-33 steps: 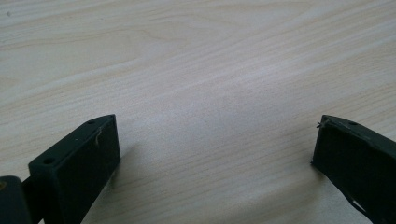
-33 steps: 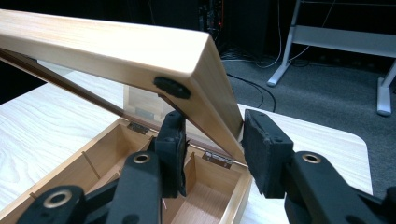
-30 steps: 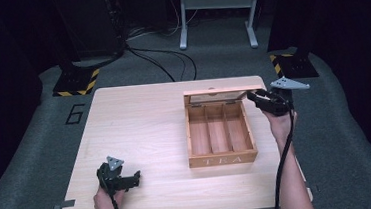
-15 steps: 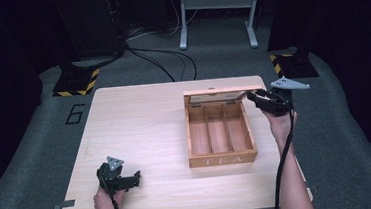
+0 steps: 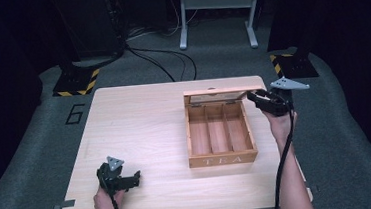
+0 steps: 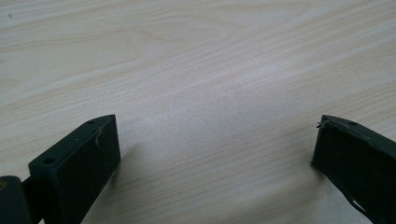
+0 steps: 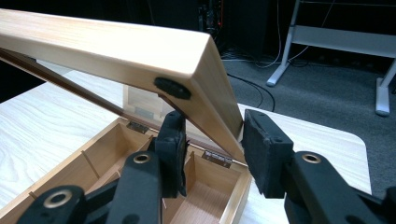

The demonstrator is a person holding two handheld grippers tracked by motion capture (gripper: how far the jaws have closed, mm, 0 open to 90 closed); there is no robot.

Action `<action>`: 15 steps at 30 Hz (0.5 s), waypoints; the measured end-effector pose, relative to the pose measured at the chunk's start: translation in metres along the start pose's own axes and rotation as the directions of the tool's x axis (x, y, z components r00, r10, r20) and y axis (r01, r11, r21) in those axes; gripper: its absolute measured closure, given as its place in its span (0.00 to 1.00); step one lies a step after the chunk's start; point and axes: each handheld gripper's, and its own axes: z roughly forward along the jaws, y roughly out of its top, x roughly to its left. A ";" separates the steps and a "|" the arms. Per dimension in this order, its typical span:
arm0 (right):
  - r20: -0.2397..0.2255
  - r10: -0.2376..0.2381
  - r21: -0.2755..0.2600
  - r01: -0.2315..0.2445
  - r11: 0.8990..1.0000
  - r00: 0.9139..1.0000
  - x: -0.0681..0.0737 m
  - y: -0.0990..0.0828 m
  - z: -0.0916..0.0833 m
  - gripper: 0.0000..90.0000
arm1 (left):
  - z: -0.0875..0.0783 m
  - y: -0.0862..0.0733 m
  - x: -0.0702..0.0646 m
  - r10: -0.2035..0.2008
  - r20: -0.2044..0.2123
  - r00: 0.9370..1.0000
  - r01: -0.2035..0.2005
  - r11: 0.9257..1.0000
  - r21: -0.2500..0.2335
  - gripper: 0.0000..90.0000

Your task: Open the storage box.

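A wooden tea box (image 5: 223, 159) with three bare compartments stands right of the table's middle, its front marked TEA. Its lid (image 5: 217, 91) is raised at the back, tilted over the box. My right gripper (image 5: 253, 98) is at the lid's right end, shut on it. In the right gripper view the lid (image 7: 116, 49) slants up to the left, and the two pads (image 7: 173, 140) clamp its edge above the open box (image 7: 236, 196). My left gripper (image 5: 134, 177) rests near the table's front left corner. Its jaws (image 6: 215, 126) stand wide open over bare wood.
The light wooden table (image 5: 139, 118) stands on grey carpet. Beyond it are two black stands with yellow-black striped bases (image 5: 74, 83) (image 5: 290, 63), a white metal frame (image 5: 216, 12) and cables (image 5: 160, 61) on the floor. A black cable trails from each gripper.
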 end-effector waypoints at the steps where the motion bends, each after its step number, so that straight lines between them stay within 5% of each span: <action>1: 0.000 0.000 0.000 0.000 1.000 1.000 0.000 0.000 0.000 0.67 | 0.000 0.000 0.000 -0.001 0.000 1.000 0.001 1.000 -0.001 0.01; 15: -0.002 -0.002 -0.002 0.002 1.000 1.000 0.000 -0.001 0.000 0.67 | 0.000 0.000 0.000 -0.001 0.000 1.000 0.001 1.000 -0.001 0.01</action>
